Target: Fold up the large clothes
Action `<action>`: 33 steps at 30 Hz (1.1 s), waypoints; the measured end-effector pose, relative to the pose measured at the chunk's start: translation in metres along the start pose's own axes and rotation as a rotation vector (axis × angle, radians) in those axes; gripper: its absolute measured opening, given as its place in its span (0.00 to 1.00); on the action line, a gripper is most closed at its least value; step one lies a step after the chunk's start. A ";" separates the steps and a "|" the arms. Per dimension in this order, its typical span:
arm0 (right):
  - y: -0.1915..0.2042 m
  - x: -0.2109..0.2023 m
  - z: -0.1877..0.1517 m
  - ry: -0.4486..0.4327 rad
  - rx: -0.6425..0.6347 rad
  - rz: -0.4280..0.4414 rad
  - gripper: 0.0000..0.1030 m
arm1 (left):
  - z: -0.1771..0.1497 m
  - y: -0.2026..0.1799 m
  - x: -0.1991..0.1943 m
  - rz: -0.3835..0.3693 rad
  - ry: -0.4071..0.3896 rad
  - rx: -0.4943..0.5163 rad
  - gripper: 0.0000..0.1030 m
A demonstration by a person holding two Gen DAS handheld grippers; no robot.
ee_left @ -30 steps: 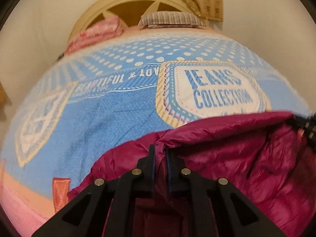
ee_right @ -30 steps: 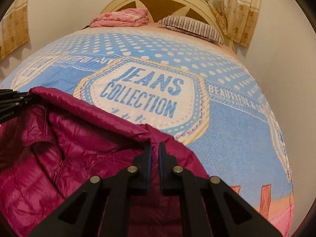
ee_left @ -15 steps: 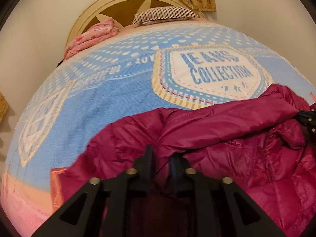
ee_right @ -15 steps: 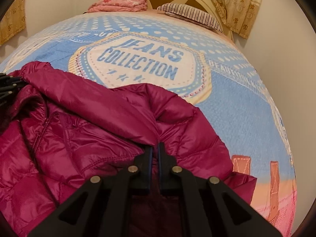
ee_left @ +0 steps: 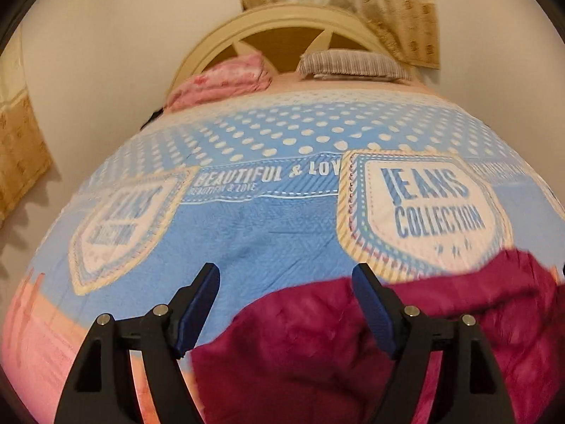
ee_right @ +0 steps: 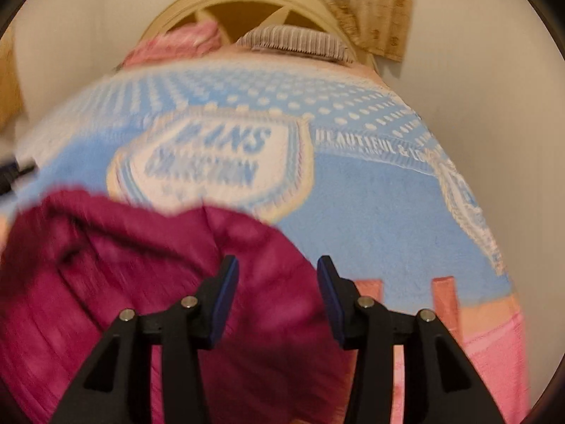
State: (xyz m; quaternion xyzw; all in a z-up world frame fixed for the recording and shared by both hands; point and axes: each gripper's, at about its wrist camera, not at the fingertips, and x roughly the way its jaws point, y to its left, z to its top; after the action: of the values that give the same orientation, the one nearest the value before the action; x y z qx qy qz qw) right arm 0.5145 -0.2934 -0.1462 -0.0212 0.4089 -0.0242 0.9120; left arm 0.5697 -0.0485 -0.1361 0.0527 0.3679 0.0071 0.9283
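A magenta puffer jacket (ee_left: pixel 353 335) lies crumpled on the blue printed bedspread (ee_left: pixel 265 219), near the foot of the bed. In the left wrist view my left gripper (ee_left: pixel 286 275) hovers over the jacket's left edge, its jaws opening wide and the pads clear of the cloth. The right wrist view is blurred. There the jacket (ee_right: pixel 123 265) fills the lower left, and my right gripper (ee_right: pixel 277 265) hangs over its right edge, jaws opening, nothing pinched between them. The left gripper's tip shows faintly at the far left (ee_right: pixel 14 173).
A folded pink blanket (ee_left: pixel 222 81) and a striped pillow (ee_left: pixel 349 63) lie at the cream headboard (ee_left: pixel 293 24). Curtains (ee_left: pixel 353 0) hang behind. Walls close in on both sides of the bed. A pink and orange border (ee_right: pixel 487 335) runs along the bedspread's near edge.
Both grippers were shut on the jacket's top edge. They lowered it onto the bed, then let go; both now stand open and have drawn back and up from the cloth.
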 end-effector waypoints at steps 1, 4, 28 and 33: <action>0.006 0.003 0.009 0.000 0.023 0.016 0.47 | 0.004 -0.010 0.012 -0.003 0.021 -0.003 0.76; 0.029 0.019 0.027 0.002 0.064 0.056 0.58 | 0.003 -0.034 0.038 0.036 0.071 0.025 0.76; 0.066 0.084 -0.026 0.061 0.037 0.081 0.63 | -0.059 -0.057 0.072 0.054 0.109 0.059 0.94; 0.068 0.087 -0.028 0.047 0.036 0.065 0.65 | -0.061 -0.061 0.070 0.083 0.089 0.076 0.94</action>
State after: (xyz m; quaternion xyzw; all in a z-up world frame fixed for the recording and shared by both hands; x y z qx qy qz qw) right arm 0.5533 -0.2316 -0.2330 0.0092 0.4300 -0.0022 0.9028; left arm 0.5773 -0.0996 -0.2342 0.1027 0.4065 0.0341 0.9072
